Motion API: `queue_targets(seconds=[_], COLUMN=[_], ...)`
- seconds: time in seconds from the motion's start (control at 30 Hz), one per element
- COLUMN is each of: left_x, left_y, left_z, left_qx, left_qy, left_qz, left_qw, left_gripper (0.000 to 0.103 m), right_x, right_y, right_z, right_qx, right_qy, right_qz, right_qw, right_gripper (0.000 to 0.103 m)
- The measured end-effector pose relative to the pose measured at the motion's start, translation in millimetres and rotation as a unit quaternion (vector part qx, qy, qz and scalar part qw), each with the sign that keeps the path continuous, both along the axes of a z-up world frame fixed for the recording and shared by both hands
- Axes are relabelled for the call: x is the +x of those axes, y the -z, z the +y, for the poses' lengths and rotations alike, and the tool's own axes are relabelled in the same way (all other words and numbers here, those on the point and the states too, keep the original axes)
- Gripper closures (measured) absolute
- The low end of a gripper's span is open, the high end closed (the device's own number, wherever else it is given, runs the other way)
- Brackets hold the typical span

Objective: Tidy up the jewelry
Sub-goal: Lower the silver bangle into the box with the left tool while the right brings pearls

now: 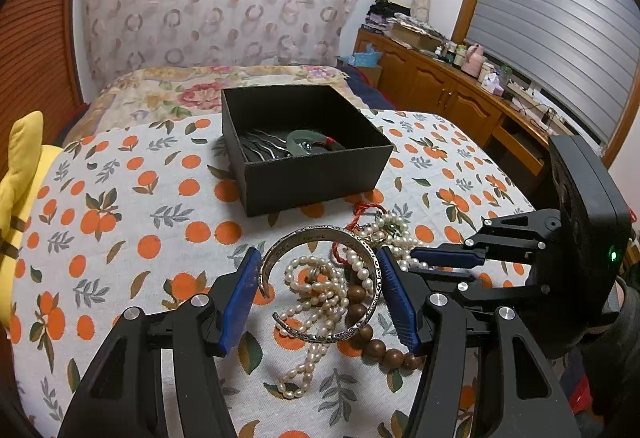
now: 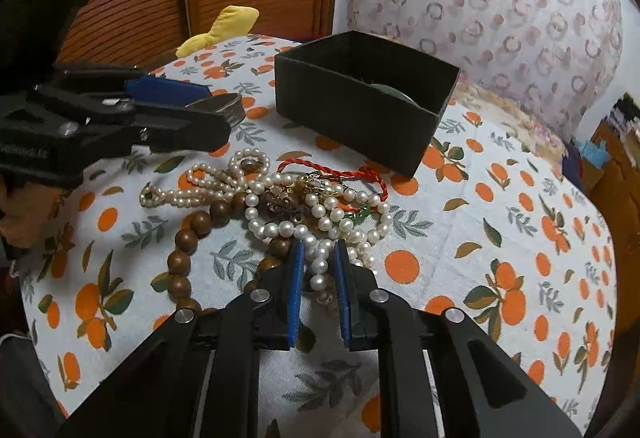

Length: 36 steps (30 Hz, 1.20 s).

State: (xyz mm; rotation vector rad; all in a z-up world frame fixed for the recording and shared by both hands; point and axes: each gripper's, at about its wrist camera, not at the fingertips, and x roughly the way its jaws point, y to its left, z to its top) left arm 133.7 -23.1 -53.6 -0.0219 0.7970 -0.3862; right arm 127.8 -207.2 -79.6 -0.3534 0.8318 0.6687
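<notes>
A surface point(image 2: 500, 238) covered with a white cloth printed with oranges and leaves is seen from the right wrist. At the bottom centre, the right hand-held gripper point(image 2: 319, 252), black with blue pads, is closed narrowly around a strand of round white pearl beads point(image 2: 319, 266), with pearls lying between its pads. The strand belongs to a tangled heap in which a string of brown wooden beads point(image 2: 188, 238), a twisted red cord point(image 2: 320, 167) and small gold and green pieces are mixed. Behind the heap, an open black square cardboard box point(image 2: 352, 109) is set on the cloth. At the left, the left hand-held gripper point(image 2: 216, 101) is seen holding a silver cuff bracelet point(image 2: 226, 107) above the cloth.
</notes>
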Motion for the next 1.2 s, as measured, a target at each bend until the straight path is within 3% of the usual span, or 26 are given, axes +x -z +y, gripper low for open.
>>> queue_targets(seconds=[0.3, 0.63, 1.2], left_x=[-3.6, -4.1, -2.4], left_y=[-2.8, -17.0, -67.6], left_z=[1.3, 4.2, 12.3], left_qx=[-0.004, -0.009, -0.009], left_qy=[-0.003, -0.007, -0.018], left_qz=[-0.007, -0.017, -0.064], left_qw=[1.0, 0.9998, 0.9977], left_gripper=[0.046, 0.046, 0.046], right_x=[-5.1, -6.9, -4.6], right_y=[-10.5, -57.3, -138.5], right_z=[-8.6, -26.6, -22.9], right_qx=[0.011, 0.056, 0.094], right_qy=[0.003, 0.018, 0.018], right_qz=[-0.023, -0.065, -0.135], right_qw=[1.0, 0.996, 0.986], right_gripper=[0.094, 0.094, 0.094])
